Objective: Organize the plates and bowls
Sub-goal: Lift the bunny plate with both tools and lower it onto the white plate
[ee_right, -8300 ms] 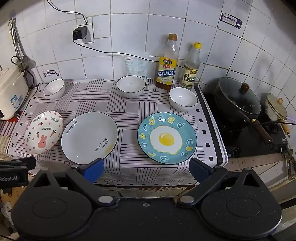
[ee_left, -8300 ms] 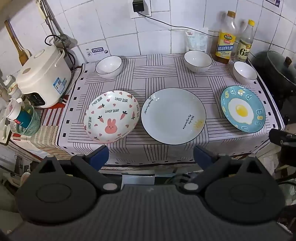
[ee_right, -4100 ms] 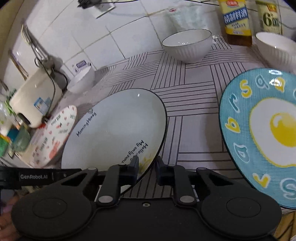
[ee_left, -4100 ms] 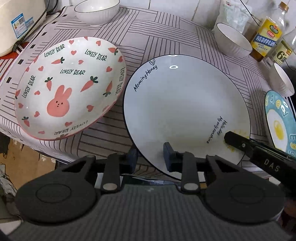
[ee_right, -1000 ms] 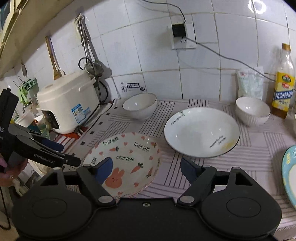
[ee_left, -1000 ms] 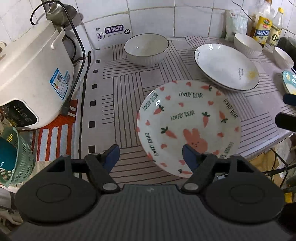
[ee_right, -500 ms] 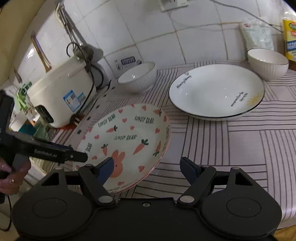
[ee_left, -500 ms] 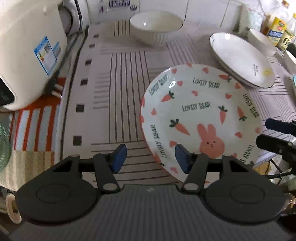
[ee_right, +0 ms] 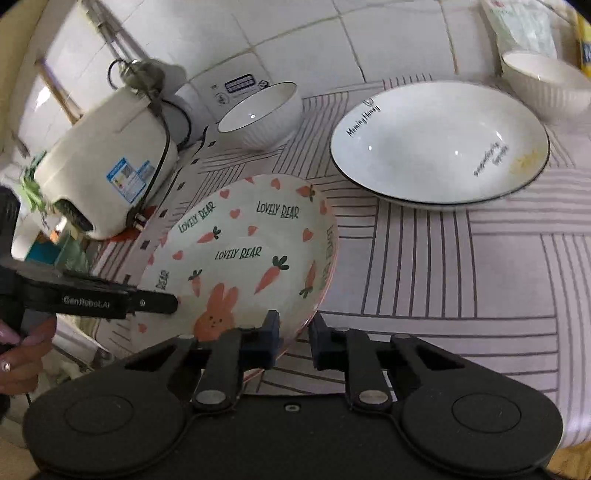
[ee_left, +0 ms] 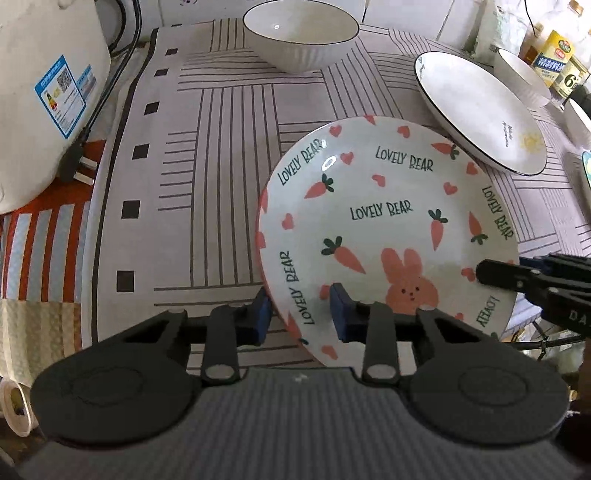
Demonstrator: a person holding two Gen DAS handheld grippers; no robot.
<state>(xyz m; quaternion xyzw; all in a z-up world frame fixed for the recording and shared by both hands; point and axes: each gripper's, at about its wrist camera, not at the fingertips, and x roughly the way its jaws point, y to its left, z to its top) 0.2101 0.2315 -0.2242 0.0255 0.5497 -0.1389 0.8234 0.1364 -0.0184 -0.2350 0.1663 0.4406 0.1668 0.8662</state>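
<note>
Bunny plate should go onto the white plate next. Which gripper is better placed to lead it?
Probably right: the right gripper straddles the bunny plate's rim on the white plate's side; the left gripper straddles the far rim.

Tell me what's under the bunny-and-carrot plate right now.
The pink-rimmed bunny-and-carrot ceramic plate lies on the striped white tablecloth, each hand-held gripper straddling its near rim: left, right. Only cloth shows around it; anything directly beneath is covered.

striped tablecloth (ee_left: pixel 221 155) on the counter, bunny plate (ee_left: pixel 388 214), white plate (ee_right: pixel 439 144), ribbed bowl (ee_left: pixel 299 33), rice cooker (ee_right: pixel 107 166)
</note>
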